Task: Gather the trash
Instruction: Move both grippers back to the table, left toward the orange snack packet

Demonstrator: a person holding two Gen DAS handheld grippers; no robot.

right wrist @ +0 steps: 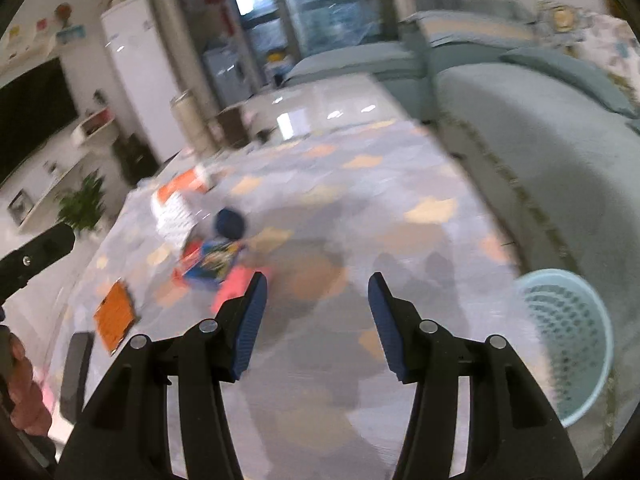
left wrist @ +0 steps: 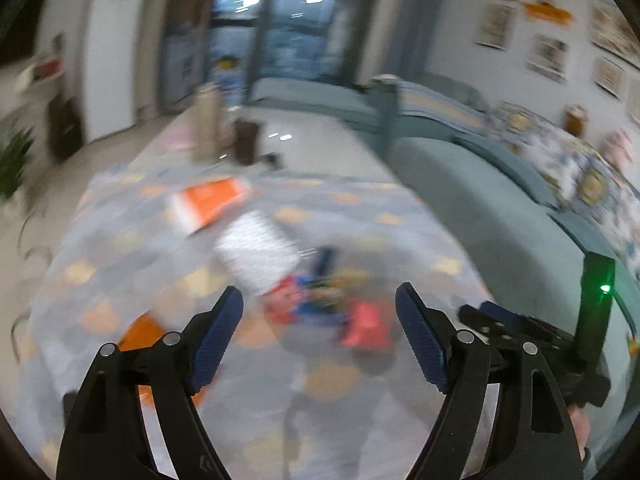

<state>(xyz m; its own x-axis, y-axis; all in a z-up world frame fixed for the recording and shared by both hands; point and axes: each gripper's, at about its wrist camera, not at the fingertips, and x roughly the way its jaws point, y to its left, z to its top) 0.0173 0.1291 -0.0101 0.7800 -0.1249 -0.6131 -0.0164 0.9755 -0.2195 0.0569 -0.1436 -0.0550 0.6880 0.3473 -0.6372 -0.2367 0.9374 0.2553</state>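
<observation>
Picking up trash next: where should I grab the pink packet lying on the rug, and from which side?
Take the pink packet across its narrow width near its free near edge, coming down from above on the side away from the colourful box it lies against. It looks flat on the rug; blur hides finer detail.

— What does the floor look like?
— A grey rug [right wrist: 360,208] with pale orange patches covers it; beyond lies glossy light tile [left wrist: 316,136] catching ceiling lights.

— And the furniture?
— A teal sofa [left wrist: 492,208] runs along the right, patterned cushions [left wrist: 560,160] on it. Framed pictures [left wrist: 548,54] hang above.

— The far end?
— Glass doors [left wrist: 280,28], blurred. A dark television [right wrist: 32,108] and potted plant [right wrist: 82,204] stand left.
</observation>
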